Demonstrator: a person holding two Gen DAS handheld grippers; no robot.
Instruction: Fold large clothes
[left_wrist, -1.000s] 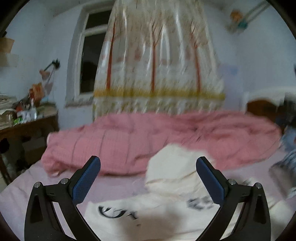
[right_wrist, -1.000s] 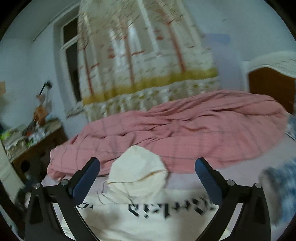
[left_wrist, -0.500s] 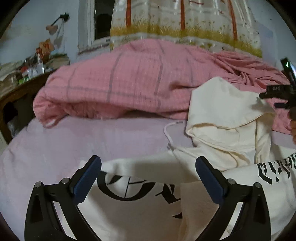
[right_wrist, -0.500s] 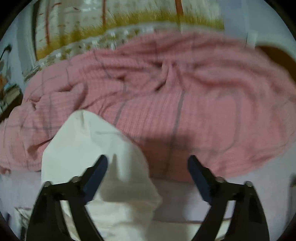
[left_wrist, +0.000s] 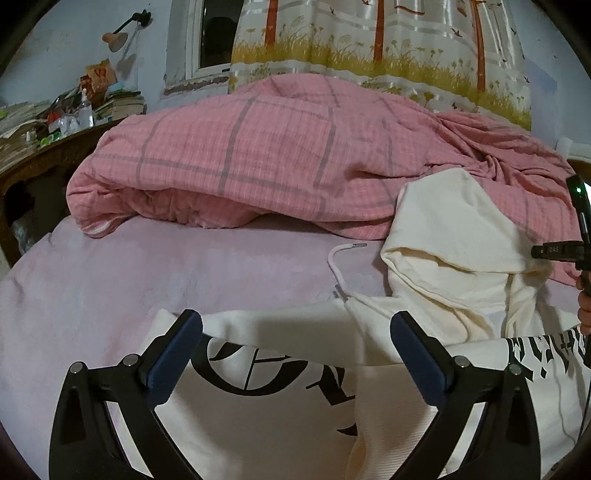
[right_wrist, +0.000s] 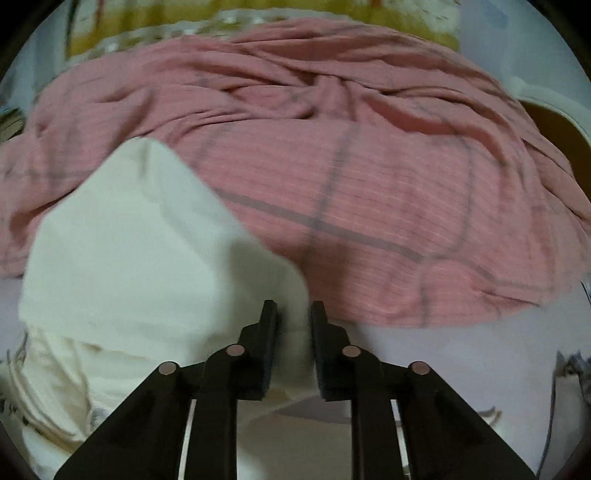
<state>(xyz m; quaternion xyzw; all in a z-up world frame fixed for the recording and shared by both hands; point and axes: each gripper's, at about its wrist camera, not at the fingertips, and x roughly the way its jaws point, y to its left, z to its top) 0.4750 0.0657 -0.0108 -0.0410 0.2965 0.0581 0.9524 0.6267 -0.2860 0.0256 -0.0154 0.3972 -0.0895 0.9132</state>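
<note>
Two tongs are in view. The left tongs stand wide open above the cream hoodie, holding nothing, their blue pads clear of the cloth. The right tongs have just been closing to a narrow gap; the edge of the hood lies between the jaws, but whether the pads press on it cannot be told. The hoodie lies spread on the bed's lilac sheet, black lettering facing up, its hood resting against a rumpled pink checked quilt. One white drawstring trails onto the sheet. Behind the quilt hang a tree-printed curtain and a window; a cluttered table stands left.
</note>
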